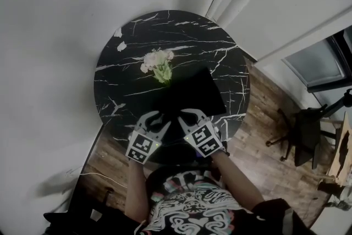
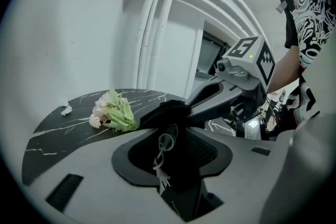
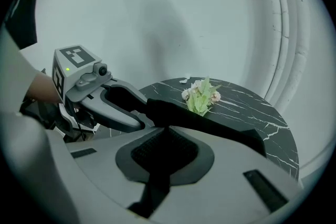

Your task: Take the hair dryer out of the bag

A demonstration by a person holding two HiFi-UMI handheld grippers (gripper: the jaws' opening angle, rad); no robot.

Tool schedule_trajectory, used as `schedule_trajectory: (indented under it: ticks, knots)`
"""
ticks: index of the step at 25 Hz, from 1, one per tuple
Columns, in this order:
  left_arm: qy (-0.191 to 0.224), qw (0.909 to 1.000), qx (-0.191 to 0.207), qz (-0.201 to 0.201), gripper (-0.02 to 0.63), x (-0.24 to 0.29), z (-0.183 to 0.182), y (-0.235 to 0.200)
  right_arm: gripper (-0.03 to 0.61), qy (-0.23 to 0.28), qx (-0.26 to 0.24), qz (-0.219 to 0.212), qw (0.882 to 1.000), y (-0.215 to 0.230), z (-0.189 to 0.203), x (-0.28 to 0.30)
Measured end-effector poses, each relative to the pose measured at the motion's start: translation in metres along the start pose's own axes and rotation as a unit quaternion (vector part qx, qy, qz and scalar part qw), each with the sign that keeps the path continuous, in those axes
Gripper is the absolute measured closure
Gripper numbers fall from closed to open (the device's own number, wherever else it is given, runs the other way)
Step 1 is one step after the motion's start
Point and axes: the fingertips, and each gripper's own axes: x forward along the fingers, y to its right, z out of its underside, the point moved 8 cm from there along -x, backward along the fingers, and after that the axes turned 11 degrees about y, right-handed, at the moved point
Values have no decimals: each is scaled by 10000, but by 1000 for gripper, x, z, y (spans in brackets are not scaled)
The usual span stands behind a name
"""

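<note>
Flat black fabric bag [image 1: 193, 92] stretches away from you across round black marble bench [image 1: 124, 66]. Right claw [image 3: 160, 152] clamped on its near edge; left claw [image 2: 170, 147] gapes round pale plugged cord [image 2: 161, 162]. Dryer unseen, presumably inside.

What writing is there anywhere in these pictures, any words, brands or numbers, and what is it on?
No readable word, brand or number in any view.
Black-and-white marker cube on the left gripper: square pattern only, no letters.
Second marker cube on the right gripper: the same.
Black shirt with white swirling print: no word can be made out.
Black fabric bag: no label shows.
</note>
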Motion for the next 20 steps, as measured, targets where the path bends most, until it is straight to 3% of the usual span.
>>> schedule_trajectory:
  ticks: [2,6,12,20]
  knots:
    - [-53,9999,-32,83,456,5,1,-1,551,10,30,-18,10000,-1,0,1]
    - [-338,9994,37,65,552,18,6,-8,551,58,102,5,9999,2,0,-1]
    - [-945,9935,576,285,554,41,22,-14,551,454,1151,168,9922,25,5,-10]
    - [-1260,9835,999,826,554,72,30,-7,551,417,1237,324,9909,42,10,-16]
